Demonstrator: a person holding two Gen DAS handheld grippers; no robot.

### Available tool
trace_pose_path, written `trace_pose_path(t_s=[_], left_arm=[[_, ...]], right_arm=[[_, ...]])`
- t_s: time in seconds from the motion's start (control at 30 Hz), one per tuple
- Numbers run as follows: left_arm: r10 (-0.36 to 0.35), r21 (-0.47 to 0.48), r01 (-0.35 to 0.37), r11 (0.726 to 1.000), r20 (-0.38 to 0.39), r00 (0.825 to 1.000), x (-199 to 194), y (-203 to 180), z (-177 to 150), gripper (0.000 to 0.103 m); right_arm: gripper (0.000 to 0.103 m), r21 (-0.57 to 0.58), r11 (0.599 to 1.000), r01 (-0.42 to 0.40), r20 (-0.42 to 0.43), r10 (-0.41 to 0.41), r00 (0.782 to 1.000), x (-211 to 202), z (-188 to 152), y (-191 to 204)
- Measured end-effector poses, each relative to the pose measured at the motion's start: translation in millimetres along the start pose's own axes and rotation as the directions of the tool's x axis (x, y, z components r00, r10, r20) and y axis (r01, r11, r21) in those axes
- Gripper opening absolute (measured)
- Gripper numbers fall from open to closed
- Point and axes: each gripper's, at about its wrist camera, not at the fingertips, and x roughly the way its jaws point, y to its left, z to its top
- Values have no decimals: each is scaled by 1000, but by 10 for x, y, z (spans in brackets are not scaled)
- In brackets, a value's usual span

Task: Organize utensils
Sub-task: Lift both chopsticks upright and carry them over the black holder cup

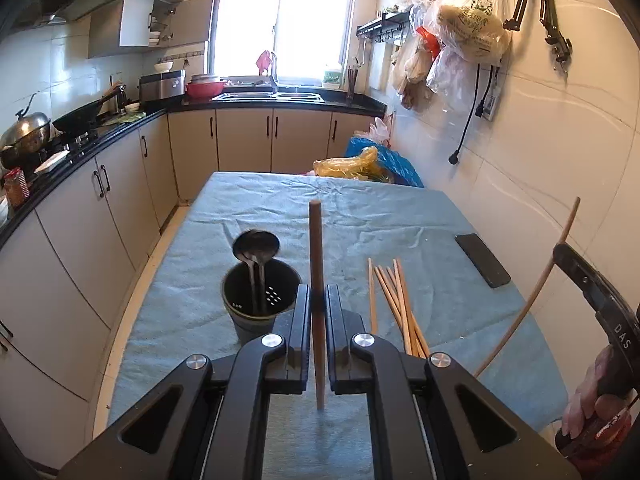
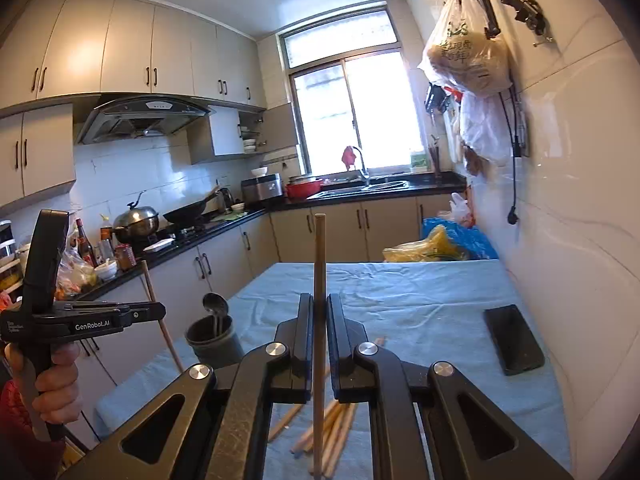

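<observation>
- Holder (image 1: pixel 260 300) sat left on the blue cloth (image 1: pixel 400 220), spoons (image 1: pixel 256 248) inside.
- We had the left gripper (image 1: pixel 318 300) pinching one chopstick (image 1: pixel 316 260) upright, beside the holder.
- Loose chopsticks (image 1: pixel 396 300) lay right of it.
- We had the right gripper (image 2: pixel 319 312) pinching another chopstick (image 2: pixel 319 264) above them.
- Phone (image 1: pixel 482 260) lay far right.

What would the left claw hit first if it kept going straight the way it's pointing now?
Probably the blue cloth on the table, past the holder, which sits just left of the line. The left claw, shut on a chopstick, tilts downward; depth is hard to judge.
</observation>
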Motion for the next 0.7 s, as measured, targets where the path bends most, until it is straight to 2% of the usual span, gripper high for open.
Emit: trace_pose_path(t_s=[0.2,0.43,0.7], left_arm=[[10,1,-10,1000,40,999,-165,90,188,6],[25,13,-27,1000,109,994,-405,159,526,6],[71,7,-74,997,183,981,-499,277,888,6]], right_arm=[[7,17,998,-68,-23,68,997,195,176,102],[7,-1,990,-140,-23,140,990,470,452,405],[7,14,981,-193,24,193,981,755,838,665]])
